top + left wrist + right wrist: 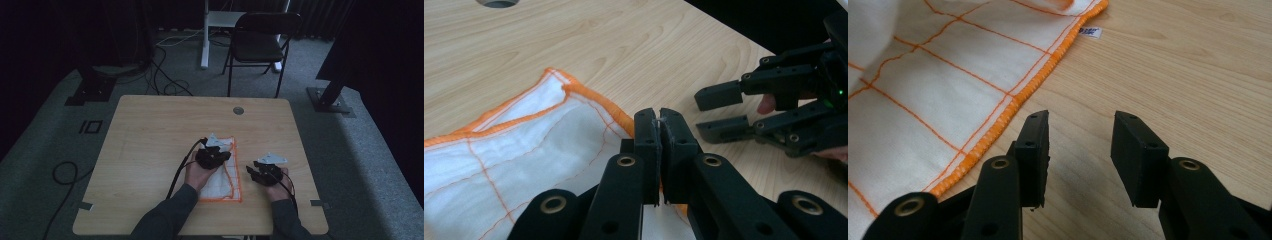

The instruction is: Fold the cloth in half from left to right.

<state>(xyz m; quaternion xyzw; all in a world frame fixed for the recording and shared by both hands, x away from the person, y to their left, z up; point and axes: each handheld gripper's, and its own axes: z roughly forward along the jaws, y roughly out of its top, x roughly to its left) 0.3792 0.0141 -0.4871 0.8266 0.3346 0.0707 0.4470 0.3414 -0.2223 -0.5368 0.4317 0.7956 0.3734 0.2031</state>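
So a white cloth (pixel 220 175) with orange stitching is being worked on the wooden table (pixel 150 130), lying near the person's edge, partly folded over. The left gripper (pixel 658 120) is being held with jaws together, possibly pinching a thin bit of fabric, though that's hard to tell. The right gripper (pixel 1080 145) is being kept apart over bare wood just beside the hem. It's probably light and floppy, so it's best taken by the stitched hem or a corner.
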